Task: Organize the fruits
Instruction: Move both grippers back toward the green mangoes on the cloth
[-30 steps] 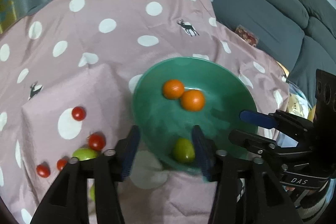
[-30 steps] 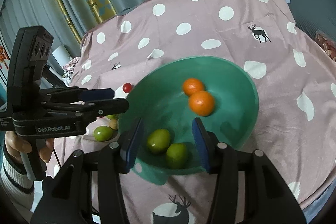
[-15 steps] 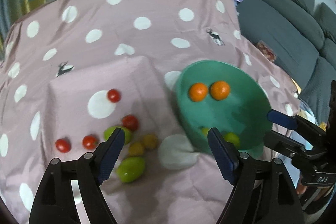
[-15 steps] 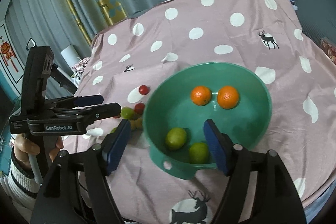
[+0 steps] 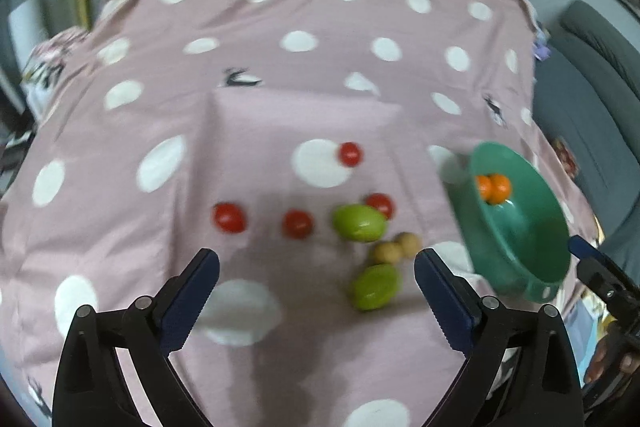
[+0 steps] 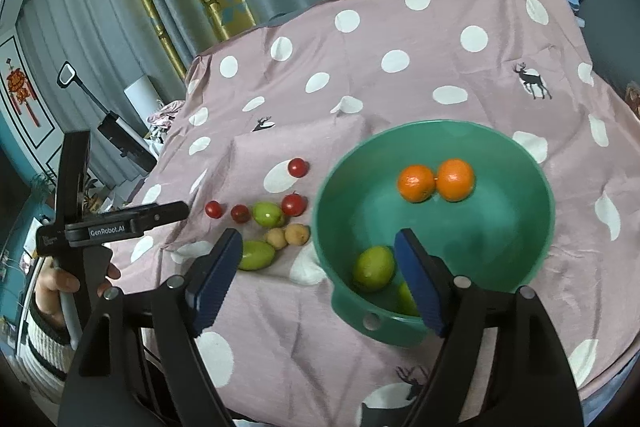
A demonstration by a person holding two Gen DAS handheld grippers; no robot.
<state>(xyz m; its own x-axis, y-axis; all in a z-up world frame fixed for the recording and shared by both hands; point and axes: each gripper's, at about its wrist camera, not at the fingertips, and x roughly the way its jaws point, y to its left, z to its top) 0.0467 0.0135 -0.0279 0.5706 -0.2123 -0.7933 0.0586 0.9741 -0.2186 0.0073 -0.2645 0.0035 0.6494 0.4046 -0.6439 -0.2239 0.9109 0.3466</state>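
Covering the tabletop, the pink polka-dot cloth (image 6: 360, 75) is loose and creased, so round fruit could roll if it gets dragged. The teal plastic bowl (image 6: 536, 187) already holds two oranges (image 6: 416, 183) and two green fruits (image 6: 374, 269); the right claw (image 6: 320, 281), jaws spread and empty, could knock its rim. The left claw (image 5: 316, 297), also wide open and empty, hangs above the loose green oval fruits (image 5: 360, 223), which may squirt sideways into the small tan fruits (image 5: 398, 247) and red cherry tomatoes (image 5: 229, 217).

My right gripper (image 6: 318, 267) has black arms, silver screws and ribbed blue pads (image 6: 214, 281). At the frame's left, my left gripper (image 6: 176, 211) reads "GenRobot.AI"; my hand (image 6: 60, 287) wears a striped knit cuff.
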